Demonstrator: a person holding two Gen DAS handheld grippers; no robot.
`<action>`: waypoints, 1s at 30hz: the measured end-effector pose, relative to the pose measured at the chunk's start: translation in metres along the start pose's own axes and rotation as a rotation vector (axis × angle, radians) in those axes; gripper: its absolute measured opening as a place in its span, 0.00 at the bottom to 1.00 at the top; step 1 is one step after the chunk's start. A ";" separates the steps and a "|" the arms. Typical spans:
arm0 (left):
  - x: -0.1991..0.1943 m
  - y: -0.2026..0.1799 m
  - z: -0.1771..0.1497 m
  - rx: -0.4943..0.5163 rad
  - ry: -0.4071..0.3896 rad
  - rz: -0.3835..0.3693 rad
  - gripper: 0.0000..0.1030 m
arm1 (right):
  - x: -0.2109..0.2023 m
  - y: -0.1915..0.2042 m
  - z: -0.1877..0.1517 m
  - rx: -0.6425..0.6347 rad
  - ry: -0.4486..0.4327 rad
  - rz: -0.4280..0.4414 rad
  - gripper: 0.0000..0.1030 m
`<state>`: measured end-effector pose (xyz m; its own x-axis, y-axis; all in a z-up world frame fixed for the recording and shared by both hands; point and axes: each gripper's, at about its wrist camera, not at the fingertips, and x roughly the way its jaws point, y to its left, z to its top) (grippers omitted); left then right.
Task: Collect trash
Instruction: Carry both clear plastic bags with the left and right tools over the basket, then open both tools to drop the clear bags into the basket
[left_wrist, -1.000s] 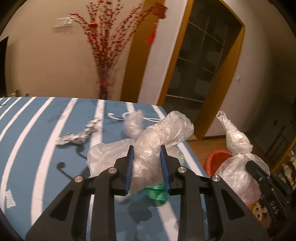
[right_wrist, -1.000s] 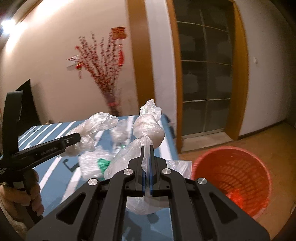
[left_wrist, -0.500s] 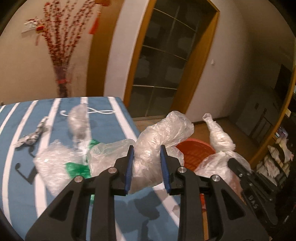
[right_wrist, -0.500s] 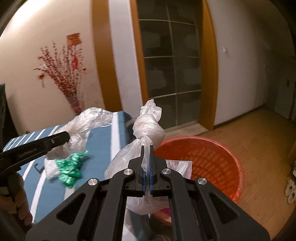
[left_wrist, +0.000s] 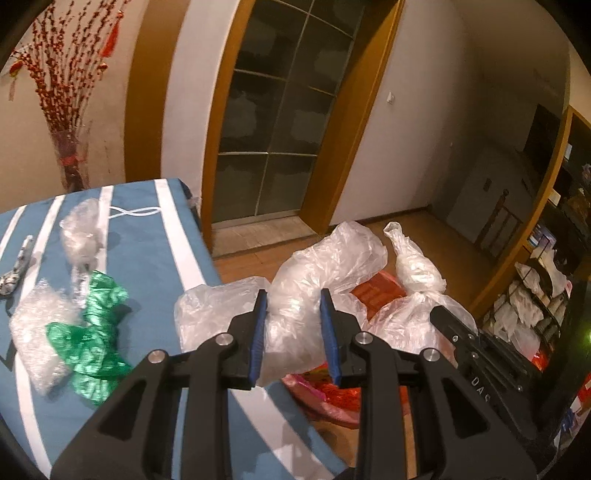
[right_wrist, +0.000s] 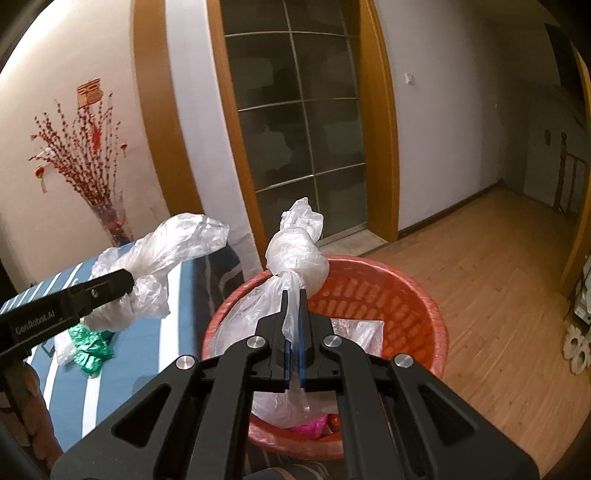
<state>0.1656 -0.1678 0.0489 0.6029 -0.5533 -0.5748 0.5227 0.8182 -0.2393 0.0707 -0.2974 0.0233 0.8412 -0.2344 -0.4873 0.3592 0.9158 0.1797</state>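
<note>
My left gripper (left_wrist: 291, 325) is shut on a crumpled clear plastic bag (left_wrist: 325, 266) and holds it past the table's right edge. It also shows in the right wrist view (right_wrist: 162, 254). My right gripper (right_wrist: 293, 325) is shut on a knotted clear plastic bag (right_wrist: 295, 258) and holds it over the red-orange basket (right_wrist: 402, 295). That bag also shows in the left wrist view (left_wrist: 417, 273). The basket (left_wrist: 373, 291) stands on the floor beside the table.
On the blue striped table (left_wrist: 159, 243) lie a green crumpled wrapper (left_wrist: 92, 332), clear plastic scraps (left_wrist: 33, 321), a clear wad (left_wrist: 79, 229) and a white cord (left_wrist: 133, 211). A glass door (right_wrist: 295, 122) is behind. Shelves (left_wrist: 535, 295) stand at the right.
Both grippers have swung right, off the table, each with its bag. The right one's bag now hangs over the basket. The green wrapper stays on the table.
</note>
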 end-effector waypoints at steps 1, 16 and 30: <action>0.004 -0.002 -0.001 0.002 0.007 -0.005 0.27 | 0.000 -0.003 0.000 0.006 0.000 -0.005 0.02; 0.054 -0.029 -0.008 0.025 0.083 -0.045 0.32 | 0.017 -0.038 0.005 0.086 0.019 -0.052 0.03; 0.055 -0.001 -0.019 0.002 0.101 0.043 0.66 | 0.019 -0.037 -0.001 0.087 0.024 -0.075 0.60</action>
<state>0.1870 -0.1960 0.0029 0.5609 -0.4989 -0.6606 0.4986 0.8406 -0.2115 0.0727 -0.3356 0.0070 0.8013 -0.2925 -0.5219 0.4553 0.8640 0.2148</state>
